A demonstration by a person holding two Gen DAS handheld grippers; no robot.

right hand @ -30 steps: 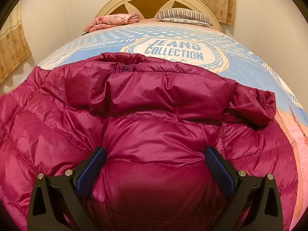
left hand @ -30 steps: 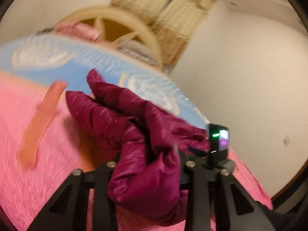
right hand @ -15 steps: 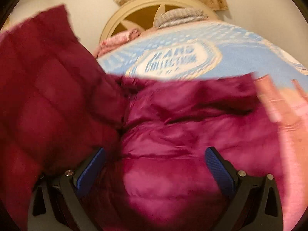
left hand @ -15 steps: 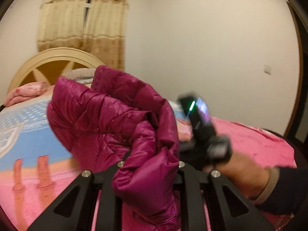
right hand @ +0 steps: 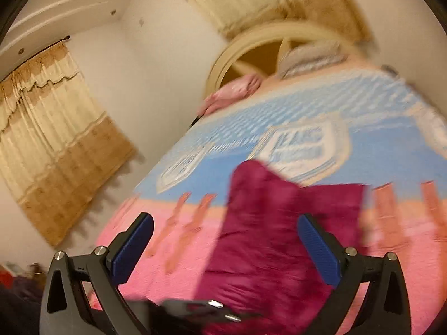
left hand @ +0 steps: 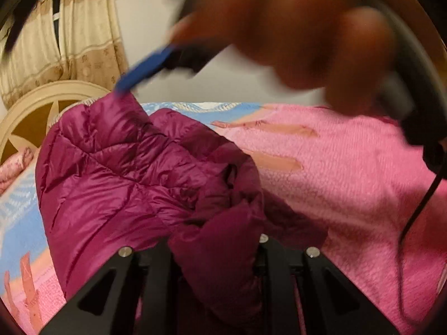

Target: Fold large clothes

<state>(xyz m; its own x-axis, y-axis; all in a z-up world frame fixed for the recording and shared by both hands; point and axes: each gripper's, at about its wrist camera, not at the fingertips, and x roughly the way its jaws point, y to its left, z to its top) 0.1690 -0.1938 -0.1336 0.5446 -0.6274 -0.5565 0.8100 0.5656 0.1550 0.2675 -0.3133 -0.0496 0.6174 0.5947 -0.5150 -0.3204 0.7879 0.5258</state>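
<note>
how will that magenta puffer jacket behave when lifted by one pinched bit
Probably floppy: the jacket sags and bunches around the left claw that pinches it. Likely light for its bulk, given the puffy quilting. The shiny shell may be slippery.

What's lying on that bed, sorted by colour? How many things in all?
Magenta: 1, the puffy jacket
Pink: 1, the folded cloth by the headboard
Grey striped: 1, the pillow
Blue and pink: 1, the bedspread
Total: 4
</note>
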